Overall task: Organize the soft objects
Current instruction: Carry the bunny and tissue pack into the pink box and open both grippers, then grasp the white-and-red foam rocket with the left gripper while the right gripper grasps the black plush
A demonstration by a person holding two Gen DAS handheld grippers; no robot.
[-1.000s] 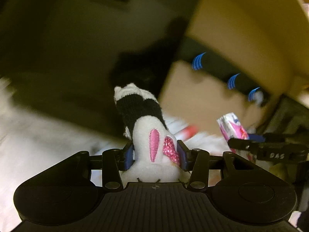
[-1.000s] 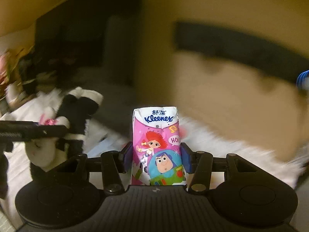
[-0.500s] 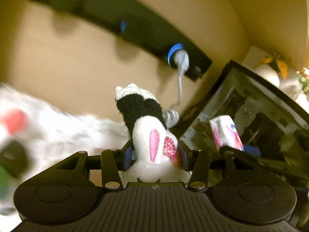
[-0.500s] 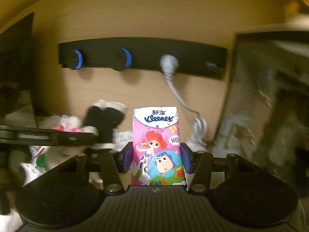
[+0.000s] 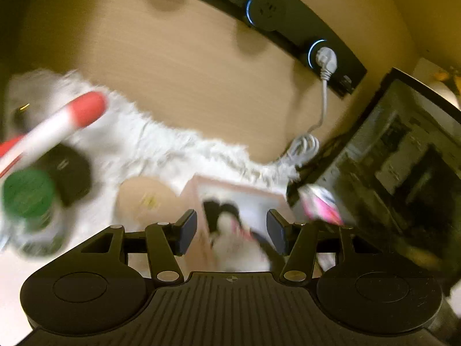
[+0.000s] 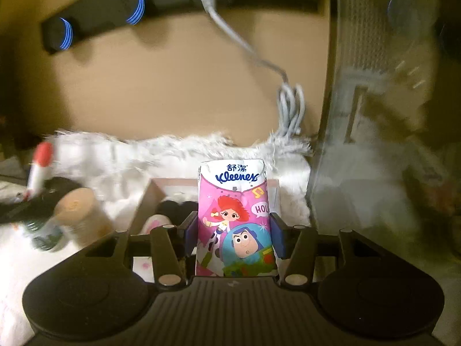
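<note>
My left gripper is open above a pink box on the white fluffy mat. The black-and-white plush toy with pink ears lies blurred inside the box, below the jaws. My right gripper is shut on a pink Kleenex tissue pack and holds it upright over the same pink box. The plush shows in the box to the left of the pack. The tissue pack also shows at the right of the left wrist view.
A green-capped bottle, a black round lid, a red-and-white tube and a tan cap stand left of the box. A black power strip with a white cable is on the wooden wall. A glass tank stands right.
My left gripper has opened and let the plush drop into the pink box. Both grippers have swung down toward the box; the right one still holds the tissue pack.
</note>
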